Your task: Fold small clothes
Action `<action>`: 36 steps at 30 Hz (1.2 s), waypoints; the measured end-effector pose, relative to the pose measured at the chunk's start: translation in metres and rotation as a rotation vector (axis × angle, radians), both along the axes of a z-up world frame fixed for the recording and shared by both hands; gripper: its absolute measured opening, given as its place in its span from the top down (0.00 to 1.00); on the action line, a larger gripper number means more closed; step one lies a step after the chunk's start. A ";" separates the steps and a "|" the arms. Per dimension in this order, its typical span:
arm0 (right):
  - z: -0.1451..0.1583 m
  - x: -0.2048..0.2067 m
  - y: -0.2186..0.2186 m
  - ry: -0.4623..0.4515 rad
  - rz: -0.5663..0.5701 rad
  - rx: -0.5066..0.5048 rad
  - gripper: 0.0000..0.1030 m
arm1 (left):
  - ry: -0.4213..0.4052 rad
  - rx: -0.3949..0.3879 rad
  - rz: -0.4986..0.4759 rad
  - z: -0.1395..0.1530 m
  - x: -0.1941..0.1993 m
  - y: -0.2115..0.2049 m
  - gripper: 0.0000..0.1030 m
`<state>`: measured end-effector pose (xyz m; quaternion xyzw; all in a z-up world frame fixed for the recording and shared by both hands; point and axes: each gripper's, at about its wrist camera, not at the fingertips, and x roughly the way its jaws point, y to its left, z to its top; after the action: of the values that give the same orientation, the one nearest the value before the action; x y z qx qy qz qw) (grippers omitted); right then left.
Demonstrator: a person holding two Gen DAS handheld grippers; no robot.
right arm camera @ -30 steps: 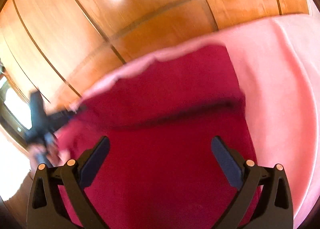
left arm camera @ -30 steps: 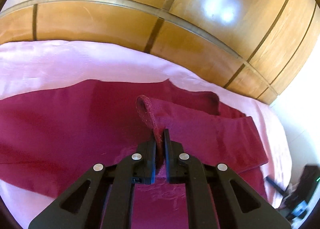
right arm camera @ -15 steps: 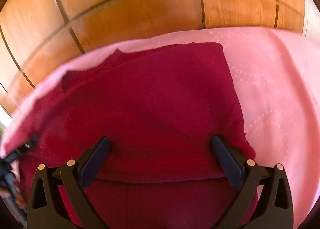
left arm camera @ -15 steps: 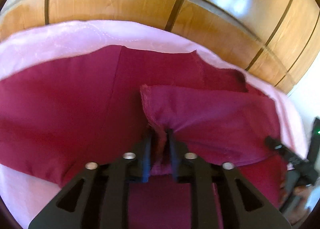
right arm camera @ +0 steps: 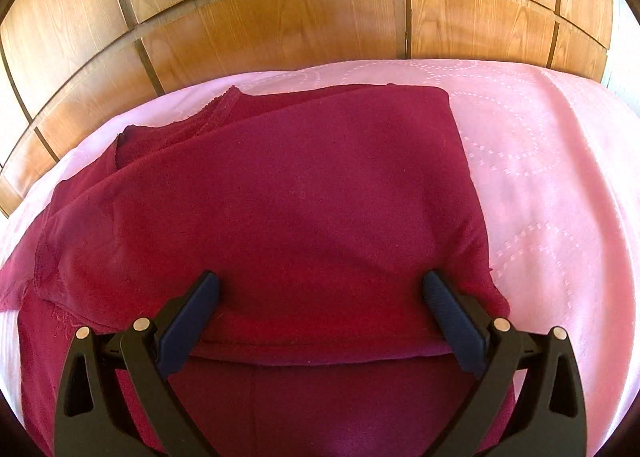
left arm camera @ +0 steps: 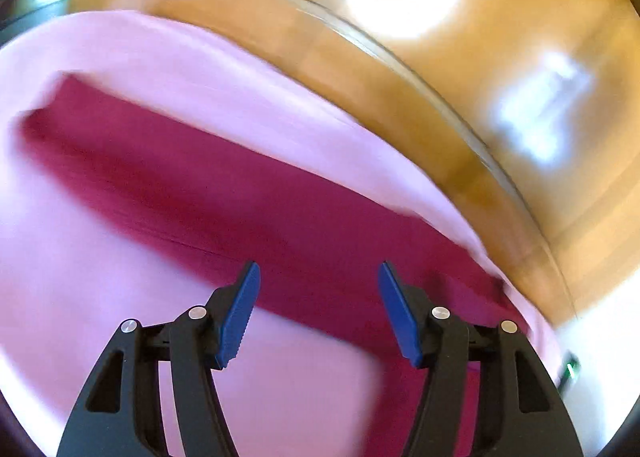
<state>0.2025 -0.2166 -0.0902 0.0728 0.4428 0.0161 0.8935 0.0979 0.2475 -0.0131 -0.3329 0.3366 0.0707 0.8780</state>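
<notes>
A dark red garment (right arm camera: 304, 209) lies folded over itself on a pink bedspread (right arm camera: 552, 185). Its folded top layer ends in an edge just in front of my right gripper (right arm camera: 320, 285), which is open and empty, hovering close over the cloth. In the left wrist view the garment (left arm camera: 248, 197) is a blurred red band across the pink bedspread (left arm camera: 72, 265). My left gripper (left arm camera: 318, 277) is open and empty above the garment's near edge.
A wooden panelled wall (right arm camera: 280, 17) stands right behind the bed, and it also shows in the left wrist view (left arm camera: 500, 77). Bare bedspread lies to the right of the garment in the right wrist view.
My left gripper has let go of the red cloth, opened and swung away; its view is now blurred. My right gripper stays open over the garment, and the folded layer now lies flat.
</notes>
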 end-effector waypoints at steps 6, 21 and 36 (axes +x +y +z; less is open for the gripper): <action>0.001 0.000 0.000 -0.002 0.000 -0.001 0.02 | 0.066 -0.163 0.366 -0.033 -0.042 0.126 0.50; 0.003 0.000 0.000 -0.001 0.000 -0.012 0.02 | -0.015 0.004 0.250 -0.001 -0.015 0.118 0.92; 0.004 -0.001 -0.001 -0.003 0.002 -0.001 0.02 | -0.036 0.177 -0.391 -0.010 0.052 -0.181 0.77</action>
<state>0.2018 -0.2175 -0.0864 0.0719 0.4416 0.0169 0.8942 0.1504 0.0669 -0.0227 -0.1841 0.3715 -0.0776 0.9067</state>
